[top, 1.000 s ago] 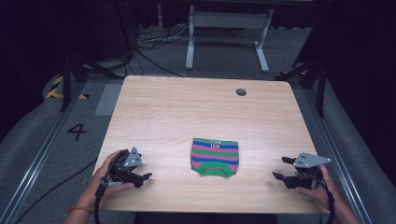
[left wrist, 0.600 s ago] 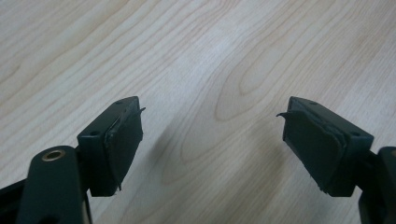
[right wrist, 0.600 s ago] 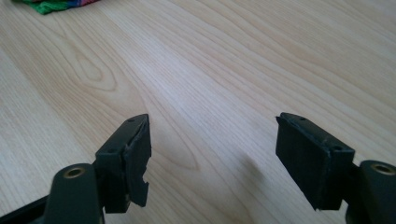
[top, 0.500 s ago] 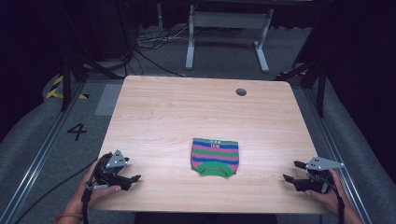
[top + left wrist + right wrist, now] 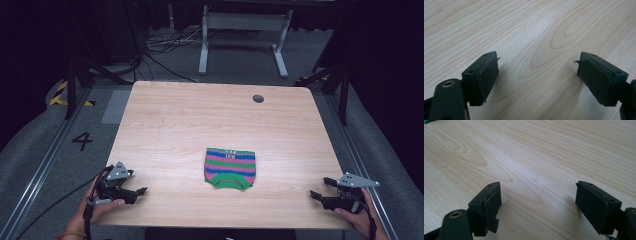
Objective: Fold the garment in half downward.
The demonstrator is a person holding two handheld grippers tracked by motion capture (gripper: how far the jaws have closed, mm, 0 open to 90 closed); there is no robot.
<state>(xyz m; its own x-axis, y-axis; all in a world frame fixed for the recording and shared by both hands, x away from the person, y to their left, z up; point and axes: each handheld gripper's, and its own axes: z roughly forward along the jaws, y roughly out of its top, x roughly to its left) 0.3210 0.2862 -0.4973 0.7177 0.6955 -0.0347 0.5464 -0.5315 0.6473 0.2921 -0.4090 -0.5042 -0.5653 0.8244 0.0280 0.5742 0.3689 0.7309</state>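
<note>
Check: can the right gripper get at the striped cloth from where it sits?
Probably yes. The right gripper is open and empty at the table's near right corner, and bare wood lies between it and the striped cloth, which lies flat at mid-table.

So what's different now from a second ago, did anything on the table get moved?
Both hands drew back toward the near corners of the table: the left claw slid out to the left edge, the right claw to the right. Their jaws have just been opening, with nothing between them. The folded striped knit piece stayed where it was, untouched.
</note>
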